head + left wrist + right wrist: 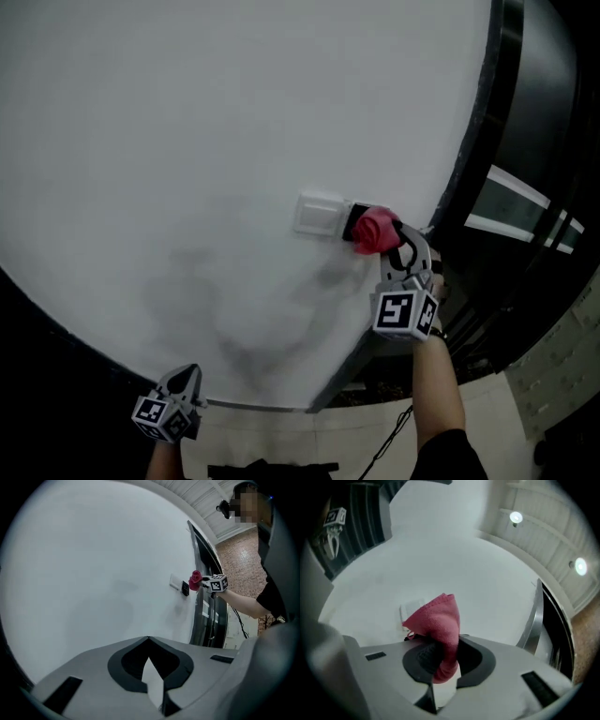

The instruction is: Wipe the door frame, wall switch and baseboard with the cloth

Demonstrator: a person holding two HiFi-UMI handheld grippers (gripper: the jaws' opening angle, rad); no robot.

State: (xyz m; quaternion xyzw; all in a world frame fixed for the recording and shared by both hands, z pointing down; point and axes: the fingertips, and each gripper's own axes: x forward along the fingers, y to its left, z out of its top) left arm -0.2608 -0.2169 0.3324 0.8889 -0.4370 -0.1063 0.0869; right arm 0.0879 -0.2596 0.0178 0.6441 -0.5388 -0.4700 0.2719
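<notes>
A red cloth (377, 229) is bunched in my right gripper (384, 242), whose jaws are shut on it. The cloth (438, 625) is pressed against the right end of the white wall switch (322, 214), beside a dark switch part (353, 223). In the right gripper view the switch (411, 608) peeks out left of the cloth. The dark door frame (473, 122) runs just right of the switch. My left gripper (183, 382) hangs low at the bottom left, away from the wall switch, with its jaws shut and empty (151, 674). From the left gripper view the cloth (195, 579) shows far off.
A plain white wall (206, 122) fills most of the view. Glass door panels (525, 206) lie right of the frame. A cable (389, 441) hangs beneath the right arm. Light floor (272, 441) shows at the bottom.
</notes>
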